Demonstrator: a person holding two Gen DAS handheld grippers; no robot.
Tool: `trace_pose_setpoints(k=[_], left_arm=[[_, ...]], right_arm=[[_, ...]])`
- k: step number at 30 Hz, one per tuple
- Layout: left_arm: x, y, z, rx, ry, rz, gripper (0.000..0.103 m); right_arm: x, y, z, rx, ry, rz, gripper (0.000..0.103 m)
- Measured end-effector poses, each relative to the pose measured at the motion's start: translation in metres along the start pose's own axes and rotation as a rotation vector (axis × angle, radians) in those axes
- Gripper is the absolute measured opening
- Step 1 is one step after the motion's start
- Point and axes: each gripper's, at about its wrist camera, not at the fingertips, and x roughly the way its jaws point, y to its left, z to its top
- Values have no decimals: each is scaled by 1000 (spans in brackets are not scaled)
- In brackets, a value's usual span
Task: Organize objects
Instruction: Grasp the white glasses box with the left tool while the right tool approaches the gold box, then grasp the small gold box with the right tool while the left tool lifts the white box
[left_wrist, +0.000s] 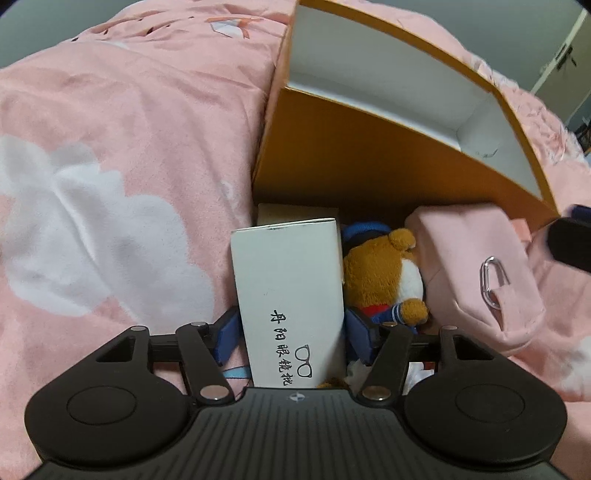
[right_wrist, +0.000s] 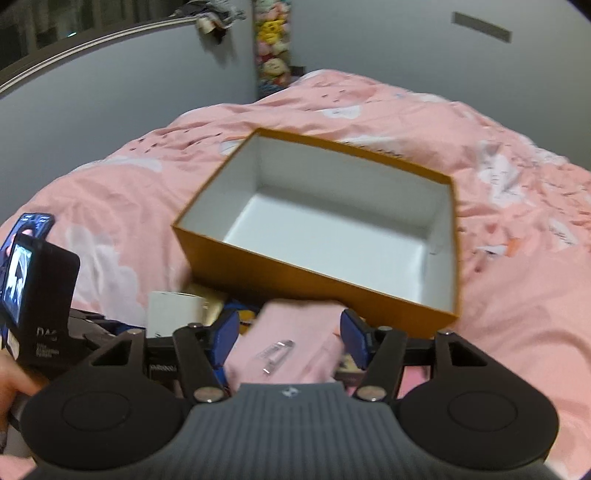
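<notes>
An open orange box (left_wrist: 354, 162) with a white inside lies on the pink bed; it also shows in the right wrist view (right_wrist: 295, 266), with nothing in it. My left gripper (left_wrist: 291, 332) is shut on a white glasses box (left_wrist: 288, 288) with black lettering, in front of the orange box. A brown plush toy (left_wrist: 384, 277) lies right of it. My right gripper (right_wrist: 288, 336) is shut on a pink pouch (right_wrist: 291, 343) with a metal clip, just before the orange box. The pouch also shows in the left wrist view (left_wrist: 476, 266).
A pink quilt (left_wrist: 110, 147) with white clouds covers the bed (right_wrist: 517, 240). A grey wall (right_wrist: 129, 92) and hanging plush toys (right_wrist: 273, 48) stand behind. The left gripper's body and camera (right_wrist: 33, 288) sit at the left of the right wrist view.
</notes>
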Motion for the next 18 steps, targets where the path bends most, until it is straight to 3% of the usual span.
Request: trace_pose_setpoints(k=[5,9,15,17,18], left_arm=[[-26,8,-1,9,-50,-23,69],[-51,15,7,24,-121,3,69],[-63,31,27,0,-175,35,69],[-58,35,34,-7,-187,46,69],[-57,35,36,-2,-192,54,69]], right_arm=[[35,16,6,-51,39,94,58],[57,26,9,-88,55,130,51],[93,31,16,-41,124,215,51],[103,37,17,-25,146,230,54],[107,40,16,-20,156,228,60]])
